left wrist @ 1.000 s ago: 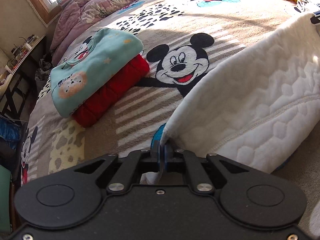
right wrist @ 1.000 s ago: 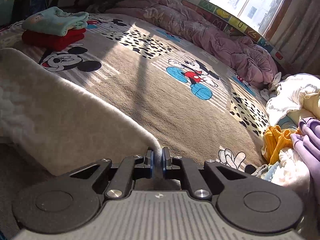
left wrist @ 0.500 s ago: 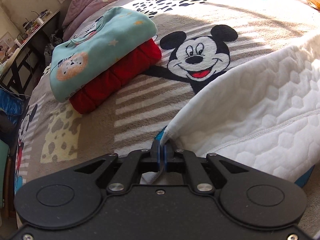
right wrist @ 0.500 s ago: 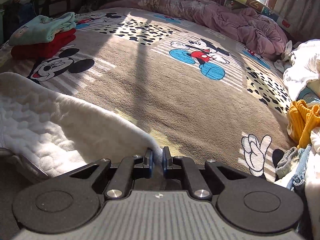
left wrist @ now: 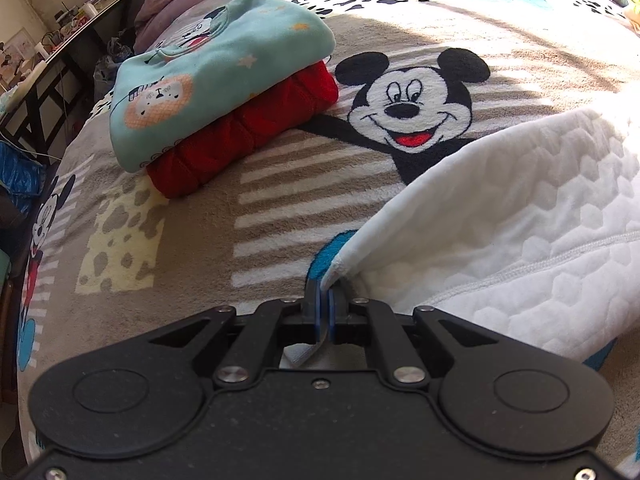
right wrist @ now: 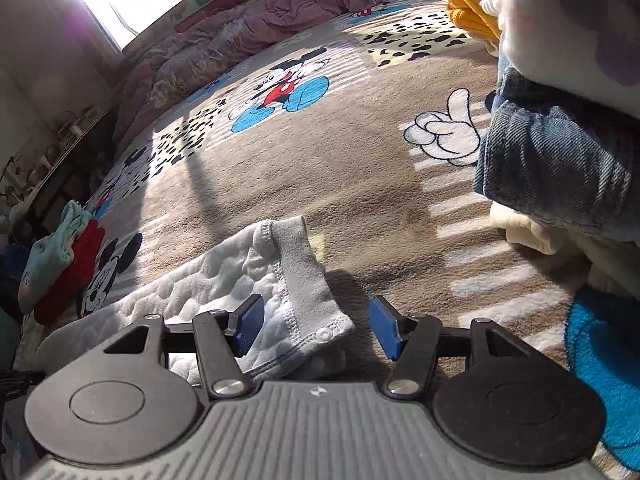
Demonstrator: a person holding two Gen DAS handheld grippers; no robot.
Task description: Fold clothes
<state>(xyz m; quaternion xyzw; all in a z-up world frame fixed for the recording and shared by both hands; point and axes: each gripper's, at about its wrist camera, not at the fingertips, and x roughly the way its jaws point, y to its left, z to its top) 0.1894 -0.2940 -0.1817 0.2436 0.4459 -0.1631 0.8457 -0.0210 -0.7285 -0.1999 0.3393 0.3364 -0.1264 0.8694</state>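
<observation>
A white quilted garment [left wrist: 520, 216] lies on the cartoon-mouse blanket [left wrist: 200, 240]. My left gripper [left wrist: 325, 300] is shut on its corner, and a bit of cloth pokes out behind the pads. In the right wrist view the same white garment [right wrist: 224, 280] lies flat, its ribbed hem with a snap button between the blue pads. My right gripper [right wrist: 316, 322] has its jaws opening; the pads stand apart from the hem and do not press it. Two folded garments, a teal top [left wrist: 216, 76] over a red one [left wrist: 256, 136], are stacked at the far left.
A heap of unfolded clothes lies at the right: denim [right wrist: 552, 168], an orange knit [right wrist: 468, 4] and white pieces. A crumpled purple duvet [right wrist: 256, 28] runs along the far side under the window. A dark desk [left wrist: 48, 64] stands left of the bed.
My right gripper rolled, dropped towards the blanket and opened, letting the white garment's hem fall flat. My left gripper kept its hold and tilted slightly; the folded stack now looks closer.
</observation>
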